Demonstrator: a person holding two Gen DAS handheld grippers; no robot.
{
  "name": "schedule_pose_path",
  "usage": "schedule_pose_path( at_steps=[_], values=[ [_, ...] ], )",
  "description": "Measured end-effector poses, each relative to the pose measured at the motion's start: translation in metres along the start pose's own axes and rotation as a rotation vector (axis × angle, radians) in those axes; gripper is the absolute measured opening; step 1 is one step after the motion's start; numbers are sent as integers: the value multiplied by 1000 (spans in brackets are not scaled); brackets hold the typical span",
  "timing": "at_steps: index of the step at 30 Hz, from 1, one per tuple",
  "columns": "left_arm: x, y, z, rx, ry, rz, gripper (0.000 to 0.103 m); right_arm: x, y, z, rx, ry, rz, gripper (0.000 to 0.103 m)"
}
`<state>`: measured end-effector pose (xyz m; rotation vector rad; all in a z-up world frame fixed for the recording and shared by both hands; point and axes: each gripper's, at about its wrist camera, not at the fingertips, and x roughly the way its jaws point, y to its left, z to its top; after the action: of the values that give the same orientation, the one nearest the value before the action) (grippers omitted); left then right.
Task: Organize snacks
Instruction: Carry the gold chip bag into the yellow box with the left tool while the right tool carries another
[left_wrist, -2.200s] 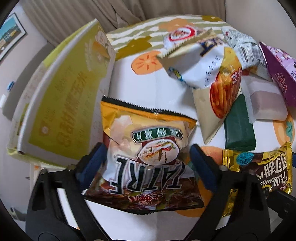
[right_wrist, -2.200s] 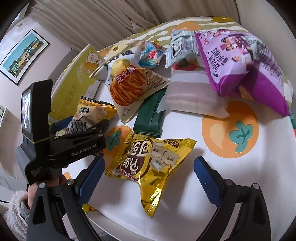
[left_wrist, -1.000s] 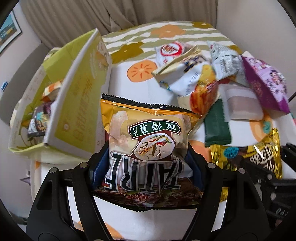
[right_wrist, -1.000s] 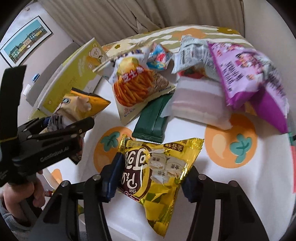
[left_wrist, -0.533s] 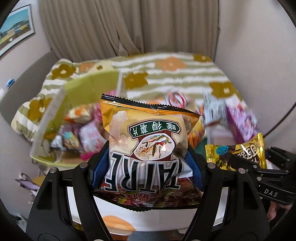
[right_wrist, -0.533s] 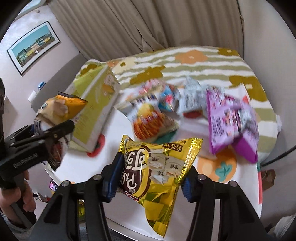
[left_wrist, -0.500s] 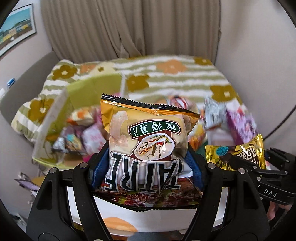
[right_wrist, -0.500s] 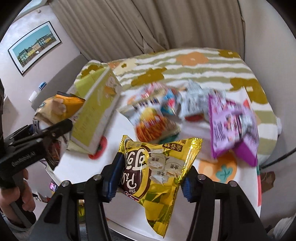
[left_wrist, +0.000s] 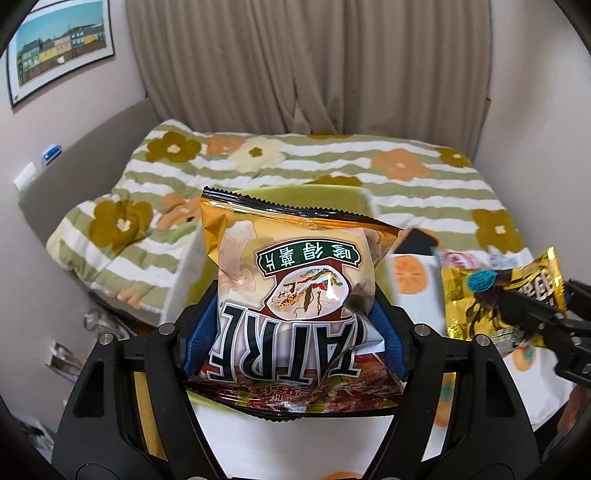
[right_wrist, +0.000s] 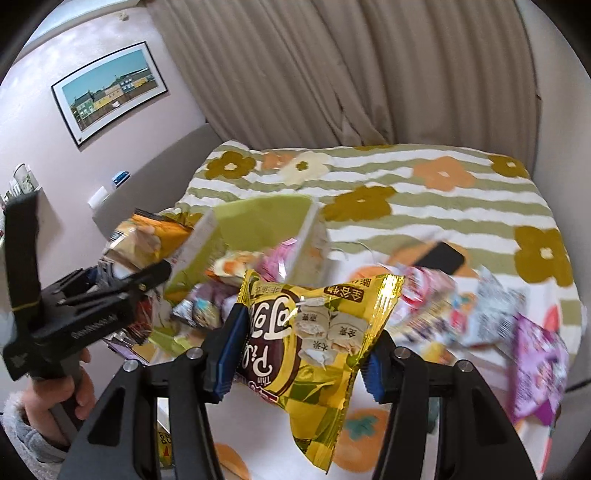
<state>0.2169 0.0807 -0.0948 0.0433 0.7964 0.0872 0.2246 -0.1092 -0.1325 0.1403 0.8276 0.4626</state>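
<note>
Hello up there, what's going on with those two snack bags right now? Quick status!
Left tool shut on orange chip bag. Right tool shut on yellow snack bag. Both bags aloft near the green box; nothing blocking it.

Soft daylight — blurred, fisheye-warped edges.

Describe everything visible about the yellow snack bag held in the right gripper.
The yellow snack bag is a glossy foil pouch, gold and yellow-green, with a dark brown oval bearing white lettering and pictures of pale filled pieces. Its print reads upside down in the right wrist view. The right gripper clamps it at mid-height between blue pads, one on each side, and it is held in the air above the table. One crimped corner hangs below the pads. It also shows in the left wrist view.
</note>
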Motion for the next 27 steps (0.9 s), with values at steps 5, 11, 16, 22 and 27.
schedule_pose_path(
  at_steps=[5,11,16,22,27],
  values=[
    [33,43,4,-5,52,-11,72,36,42,16,-21,20,10,51],
    [67,74,4,20,109,-75,72,67,76,22,-15,56,-26,51],
    [85,81,5,35,143,-122,99,81,82,17,8,91,-57,51],
    [83,88,-3,42,138,-114,103,93,79,13,7,129,-83,51],
    [76,98,-15,7,153,-95,103,103,77,6,-4,163,-61,51]
  ],
)
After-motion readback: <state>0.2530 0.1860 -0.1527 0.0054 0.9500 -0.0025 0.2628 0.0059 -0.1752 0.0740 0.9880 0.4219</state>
